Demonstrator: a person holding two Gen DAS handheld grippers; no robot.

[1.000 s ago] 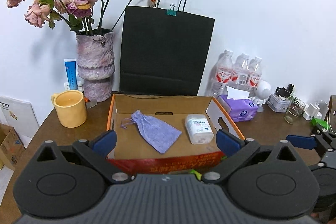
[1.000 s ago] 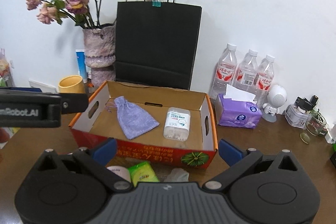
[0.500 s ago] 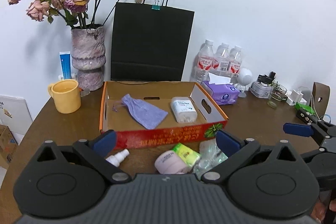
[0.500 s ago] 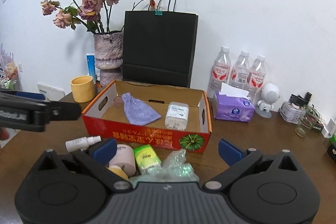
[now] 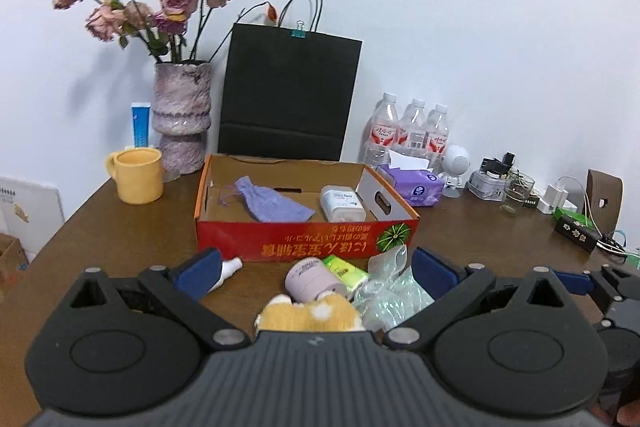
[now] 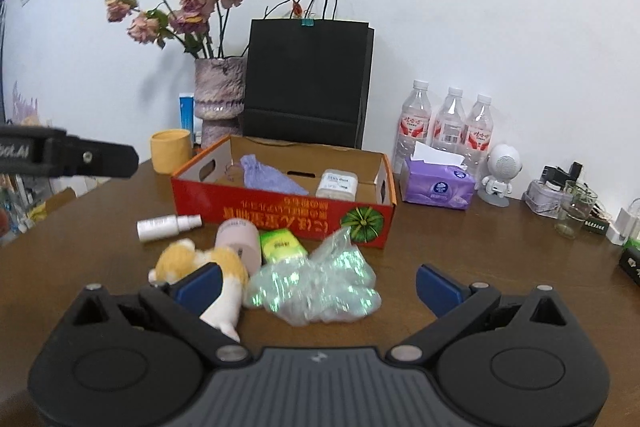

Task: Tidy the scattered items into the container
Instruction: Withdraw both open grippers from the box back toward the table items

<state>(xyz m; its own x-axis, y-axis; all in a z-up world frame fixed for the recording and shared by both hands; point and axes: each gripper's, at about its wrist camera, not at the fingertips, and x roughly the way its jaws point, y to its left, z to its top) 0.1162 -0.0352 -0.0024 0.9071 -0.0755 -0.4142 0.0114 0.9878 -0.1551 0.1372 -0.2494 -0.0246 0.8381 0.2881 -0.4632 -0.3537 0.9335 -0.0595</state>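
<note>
— Where to start, and with what in hand?

— Nothing in hand. Left gripper (image 5: 316,271) and right gripper (image 6: 318,285) both with jaws spread wide, empty, low in each frame over the brown desk (image 6: 480,247). Red cardboard box (image 6: 288,217) in mid-frame, already holding a lilac pouch (image 6: 268,179) and a white tub (image 6: 336,183). Still loose in front of its near wall: crinkly plastic bag (image 6: 316,287), plush toy (image 6: 180,259), pink jar (image 6: 238,239), green packet (image 6: 280,245), spray bottle (image 6: 160,227).

— So, likely a pick from that pile?

— Probably. For the bag, straight ahead of the right jaws: gather a thick fold, not a thin edge, or risk a slip. For the plush toy, partly behind one blue finger at lower left: grip the body, squeeze softly. For the jar, lying on its side: close across the barrel, mind the roll. Lift clear over the box wall, then release into the bare floor between the pouch and the near wall.

— And compared with a second ago?

— Then pressed close to the box, filling the lower middle of both views, pile mostly hidden. Now pulled back and raised: box smaller, whole pile in sight low in frame. Box contents unchanged.
</note>
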